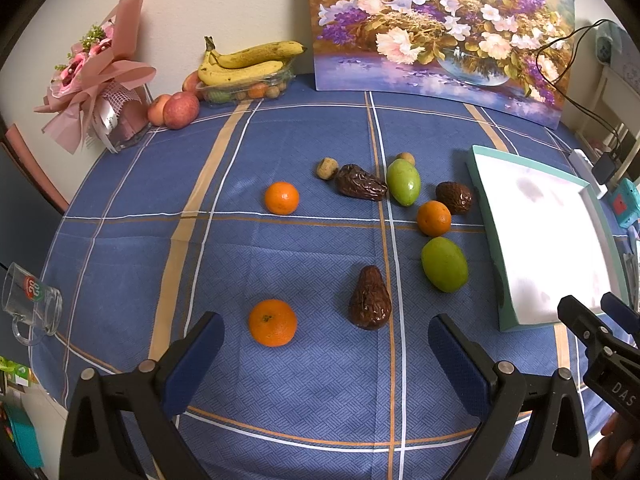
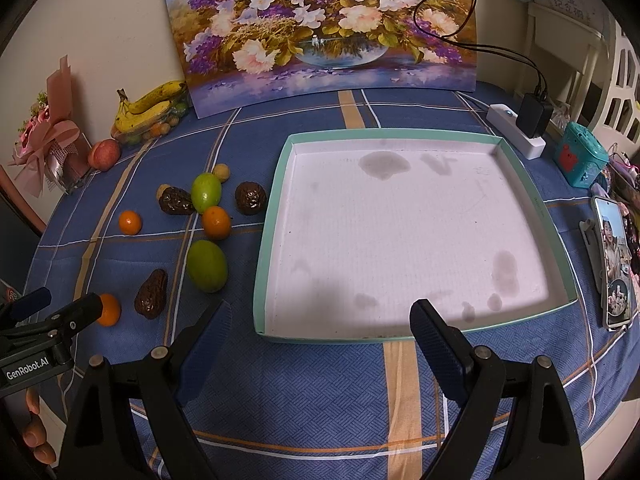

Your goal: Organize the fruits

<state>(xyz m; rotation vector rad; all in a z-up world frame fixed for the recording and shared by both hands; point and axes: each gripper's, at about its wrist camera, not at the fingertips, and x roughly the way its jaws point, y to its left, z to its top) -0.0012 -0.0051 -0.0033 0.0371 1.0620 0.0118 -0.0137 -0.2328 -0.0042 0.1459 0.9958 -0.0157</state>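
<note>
Loose fruit lies on the blue checked cloth: three oranges, the nearest (image 1: 272, 322) just ahead of my open, empty left gripper (image 1: 326, 344), two green fruits (image 1: 444, 264) (image 1: 403, 181), three dark brown wrinkled fruits, the nearest (image 1: 370, 299), and two small tan ones (image 1: 327, 168). A shallow teal-rimmed white tray (image 2: 536, 204) stands empty to the right of them. My right gripper (image 2: 320, 332) is open and empty over the tray's near edge. The fruit shows left of the tray in the right wrist view, with a green fruit (image 2: 207, 266) nearest it.
At the back left are a banana box (image 1: 244, 80), apples (image 1: 180, 110) and a wrapped bouquet (image 1: 96, 76). A flower painting (image 1: 436, 32) leans on the wall. A glass mug (image 1: 32, 304) lies at the left edge. A phone (image 2: 614, 264), teal box (image 2: 580, 156) and power strip (image 2: 516, 132) are right of the tray.
</note>
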